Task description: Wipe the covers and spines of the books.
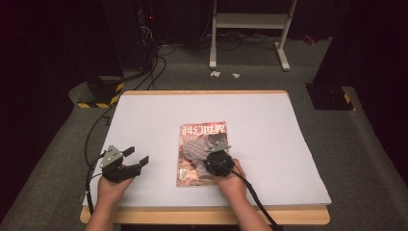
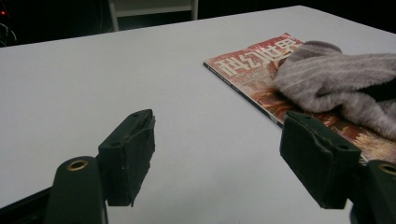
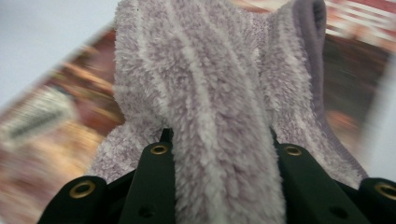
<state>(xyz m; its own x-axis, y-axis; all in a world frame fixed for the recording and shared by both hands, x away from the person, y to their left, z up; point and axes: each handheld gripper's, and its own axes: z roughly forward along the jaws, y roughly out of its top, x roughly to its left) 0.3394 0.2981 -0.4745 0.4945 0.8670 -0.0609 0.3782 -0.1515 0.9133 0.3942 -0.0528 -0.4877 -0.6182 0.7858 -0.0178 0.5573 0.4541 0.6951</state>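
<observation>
Two grippers: our right gripper [image 3: 219,154] clamps the striped cloth [image 3: 205,93] over the magazine [image 1: 202,144]. Our left gripper [image 2: 219,158] rests left, wide open, empty.

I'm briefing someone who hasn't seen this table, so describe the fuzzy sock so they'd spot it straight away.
On the white table, find the red magazine near the front edge. The sock lies on its cover, clamped in the right gripper. It is the only soft thing there: fluffy grey-lilac with pale stripes.
</observation>
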